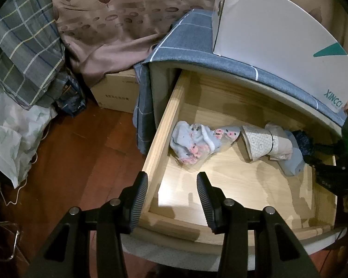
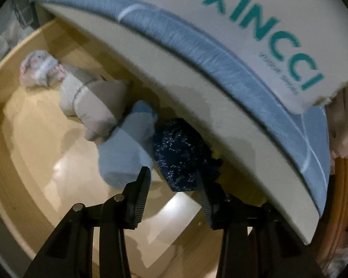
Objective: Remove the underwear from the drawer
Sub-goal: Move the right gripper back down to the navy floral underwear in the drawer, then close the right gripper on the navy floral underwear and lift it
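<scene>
Reaching into the open drawer (image 1: 167, 120), the right gripper (image 2: 171, 180) is pointed steeply down at the dark blue speckled roll (image 2: 181, 155), which lies near the back wall, just beside a light blue roll (image 2: 125, 148). Its jaws are seen apart, the dark roll's near end lying between them; whether the pads press on the fabric yet cannot be told in the blurred right wrist view. For a good grip, the jaws should be sunk around the roll's middle before being closed, so that only the dark piece is caught and the light blue neighbour is left behind. The overhanging cabinet top (image 2: 197, 88) should be cleared on the lift. The left gripper (image 1: 172, 197) is held over the drawer's front corner, tilted down, jaws apart and empty. A floral pair (image 1: 192, 143) and a beige roll (image 1: 264, 143) lie further left.
</scene>
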Tool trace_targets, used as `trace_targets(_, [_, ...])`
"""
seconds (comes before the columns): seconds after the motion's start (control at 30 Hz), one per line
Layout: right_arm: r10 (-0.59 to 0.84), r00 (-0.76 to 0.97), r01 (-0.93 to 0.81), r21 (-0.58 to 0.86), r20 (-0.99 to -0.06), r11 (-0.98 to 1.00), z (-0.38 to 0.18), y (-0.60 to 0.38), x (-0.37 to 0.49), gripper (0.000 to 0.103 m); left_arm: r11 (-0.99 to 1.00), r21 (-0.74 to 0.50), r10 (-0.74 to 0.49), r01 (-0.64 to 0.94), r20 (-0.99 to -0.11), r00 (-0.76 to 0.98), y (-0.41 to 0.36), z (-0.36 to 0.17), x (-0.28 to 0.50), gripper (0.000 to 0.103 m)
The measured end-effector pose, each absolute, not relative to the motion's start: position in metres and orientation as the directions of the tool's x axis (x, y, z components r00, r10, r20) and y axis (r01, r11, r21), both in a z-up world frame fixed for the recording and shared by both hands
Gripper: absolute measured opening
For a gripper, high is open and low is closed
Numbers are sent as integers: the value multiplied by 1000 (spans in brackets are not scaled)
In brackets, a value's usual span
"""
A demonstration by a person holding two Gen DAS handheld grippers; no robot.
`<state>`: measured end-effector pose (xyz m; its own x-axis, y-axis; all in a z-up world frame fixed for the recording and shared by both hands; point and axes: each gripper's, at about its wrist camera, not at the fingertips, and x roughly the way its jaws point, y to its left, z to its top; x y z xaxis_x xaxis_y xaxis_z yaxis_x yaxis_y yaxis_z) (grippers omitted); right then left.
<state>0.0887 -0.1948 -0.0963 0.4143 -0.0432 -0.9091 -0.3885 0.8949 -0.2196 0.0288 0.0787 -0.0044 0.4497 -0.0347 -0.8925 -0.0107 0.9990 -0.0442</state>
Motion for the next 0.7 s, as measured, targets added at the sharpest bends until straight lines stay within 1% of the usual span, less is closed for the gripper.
trace_targets(0.17, [-74,407,-397,-250,-910,883,-110,-191,98,37,999,-49,-39,-11,-893,449,78,-4,29,45])
trace_targets(0.33, [-81,397,-394,-250,-914,885,-120,-193,105,37,998,-56,-44,-15,-894,447,79,-4,29,45])
trace_targets(0.4, [-89,367,-381,-237,-926,894,-125,-197,109,32,998,-55,-41,-17,-893,447,80,-4,28,45])
trace_targets(0.43, [-94,364,-370,-237,-927,898,-126,-199,111,25,998,-56,-43,-15,-893,448,80,-4,28,45])
trace_targets(0.57, [-73,343,-325,-192,-936,926,-124,-209,116,21,998,-64,-49,-20,-894,446,80,-4,28,45])
trace_targets(0.7, [-1,288,-303,-92,-958,948,-120,-214,111,20,997,-71,-54,-20,-891,451,81,-2,26,45])
